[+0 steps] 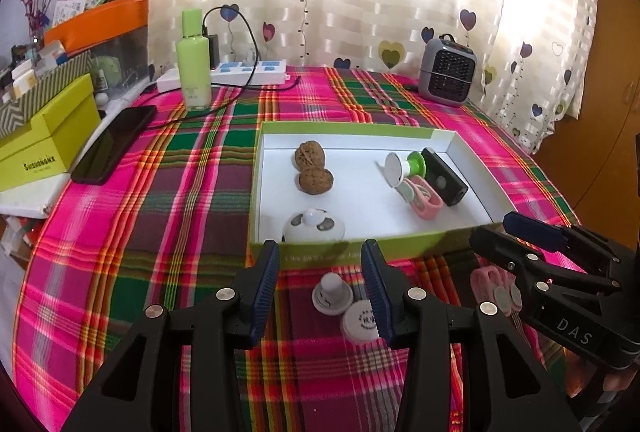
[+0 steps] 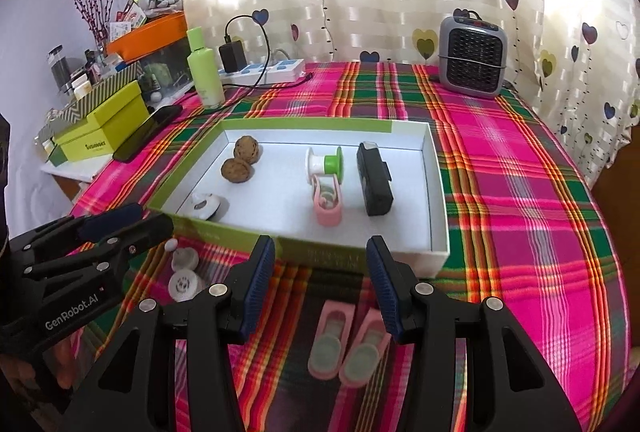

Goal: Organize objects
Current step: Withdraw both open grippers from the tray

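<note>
Both grippers hover over the plaid surface (image 1: 120, 252) before the tray (image 1: 360, 129), jaws apart and empty.

The tray's near wall half hides a white panda-like piece (image 1: 314, 228). Only the right wrist view shows both pink clips (image 2: 346, 346) whole, below the right gripper (image 2: 322, 288); two grey caps (image 1: 346, 308) lie below the left gripper (image 1: 322, 294).

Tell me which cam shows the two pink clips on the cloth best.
Right wrist. The two pink clips lie side by side in front of the box, whole, seen between the right gripper's open fingers. In the left wrist view the clips sit at the right edge, largely hidden behind the right gripper.
</note>
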Demonstrator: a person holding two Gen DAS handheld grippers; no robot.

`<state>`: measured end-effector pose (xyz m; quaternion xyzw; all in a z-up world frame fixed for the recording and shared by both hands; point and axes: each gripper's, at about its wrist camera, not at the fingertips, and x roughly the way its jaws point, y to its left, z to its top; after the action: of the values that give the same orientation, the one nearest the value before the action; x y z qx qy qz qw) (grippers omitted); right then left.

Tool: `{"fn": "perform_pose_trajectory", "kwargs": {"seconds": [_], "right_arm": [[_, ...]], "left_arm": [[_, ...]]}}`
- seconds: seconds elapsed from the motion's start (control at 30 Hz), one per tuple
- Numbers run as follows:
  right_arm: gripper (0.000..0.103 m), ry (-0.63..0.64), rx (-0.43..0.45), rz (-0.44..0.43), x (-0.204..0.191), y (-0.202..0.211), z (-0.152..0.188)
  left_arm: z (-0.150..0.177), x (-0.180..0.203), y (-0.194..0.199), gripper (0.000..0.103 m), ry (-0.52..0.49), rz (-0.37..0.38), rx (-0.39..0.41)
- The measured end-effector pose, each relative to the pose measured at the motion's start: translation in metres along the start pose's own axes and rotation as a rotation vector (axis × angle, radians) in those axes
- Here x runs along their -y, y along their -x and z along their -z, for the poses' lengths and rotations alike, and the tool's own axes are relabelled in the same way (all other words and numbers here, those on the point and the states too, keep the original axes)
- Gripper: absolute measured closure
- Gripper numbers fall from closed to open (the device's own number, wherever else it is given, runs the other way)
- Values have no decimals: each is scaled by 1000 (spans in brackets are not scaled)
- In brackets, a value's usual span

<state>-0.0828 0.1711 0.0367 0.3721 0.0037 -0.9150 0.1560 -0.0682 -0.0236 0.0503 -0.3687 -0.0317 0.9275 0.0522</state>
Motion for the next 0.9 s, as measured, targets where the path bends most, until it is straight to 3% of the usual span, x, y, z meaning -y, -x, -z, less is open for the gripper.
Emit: {"fn": "perform_pose_trajectory", "kwargs": {"seconds": [0.9], "right_arm": [[54, -54, -38, 37, 22, 12, 31]], "left_arm": [[35, -18, 0, 59, 48, 38, -46]]}}
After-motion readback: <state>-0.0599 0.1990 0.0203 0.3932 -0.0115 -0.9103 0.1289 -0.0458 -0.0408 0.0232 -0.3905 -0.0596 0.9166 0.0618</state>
